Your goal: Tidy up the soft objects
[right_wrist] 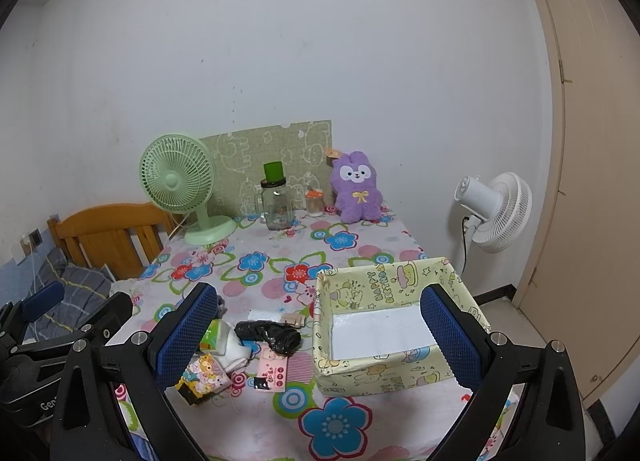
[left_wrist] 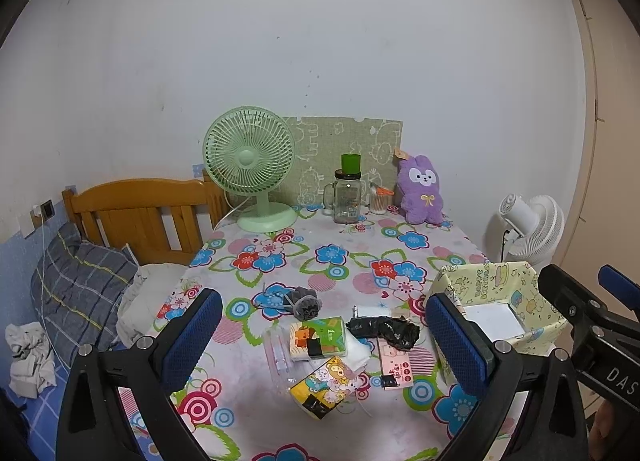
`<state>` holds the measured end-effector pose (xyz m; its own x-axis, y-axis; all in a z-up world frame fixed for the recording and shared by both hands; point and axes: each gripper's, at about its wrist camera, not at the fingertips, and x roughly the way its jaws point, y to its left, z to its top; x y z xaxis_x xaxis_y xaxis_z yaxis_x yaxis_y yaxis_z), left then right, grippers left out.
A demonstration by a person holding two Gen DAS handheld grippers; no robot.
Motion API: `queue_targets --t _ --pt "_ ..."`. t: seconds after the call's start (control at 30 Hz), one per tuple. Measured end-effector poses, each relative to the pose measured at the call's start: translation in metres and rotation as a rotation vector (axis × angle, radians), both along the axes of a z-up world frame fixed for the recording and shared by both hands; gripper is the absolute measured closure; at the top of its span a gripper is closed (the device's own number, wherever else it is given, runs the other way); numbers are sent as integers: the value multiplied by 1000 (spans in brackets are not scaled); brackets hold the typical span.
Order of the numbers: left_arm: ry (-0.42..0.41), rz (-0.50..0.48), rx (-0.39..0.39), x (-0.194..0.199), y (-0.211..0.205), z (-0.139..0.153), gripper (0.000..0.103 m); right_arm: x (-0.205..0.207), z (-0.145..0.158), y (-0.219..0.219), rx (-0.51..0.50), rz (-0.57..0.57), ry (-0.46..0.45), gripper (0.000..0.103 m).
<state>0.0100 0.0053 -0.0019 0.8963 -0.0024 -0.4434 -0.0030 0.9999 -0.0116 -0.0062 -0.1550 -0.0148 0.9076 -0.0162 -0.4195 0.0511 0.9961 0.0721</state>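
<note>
Both grippers are hanging over the near edge of the flowery table point(left_wrist: 352, 257), and both are spread wide with nothing between the pads. The left gripper point(left_wrist: 324, 337) is pointing at the little pile: a green tissue pack point(left_wrist: 318, 339), a cartoon tissue pack point(left_wrist: 326, 385) at 6 o'clock of it, a crumpled black bag point(left_wrist: 384, 331) at 3 o'clock, and a grey fuzzy thing point(left_wrist: 306, 303) at 12. The right gripper point(right_wrist: 318, 335) is framing the yellow birthday box point(right_wrist: 360, 293), sitting at 3 o'clock of the pile. The purple plush bunny point(right_wrist: 357, 187) is sitting way back at 12 o'clock by the wall, next to the jar point(right_wrist: 276, 205) and green fan point(right_wrist: 178, 183).
</note>
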Motion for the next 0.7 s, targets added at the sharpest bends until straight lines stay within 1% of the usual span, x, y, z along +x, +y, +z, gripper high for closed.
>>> queue_targets --t 0.7 --pt "3 -1 1 -1 0 2 1 -4 4 -2 -1 -6 -4 0"
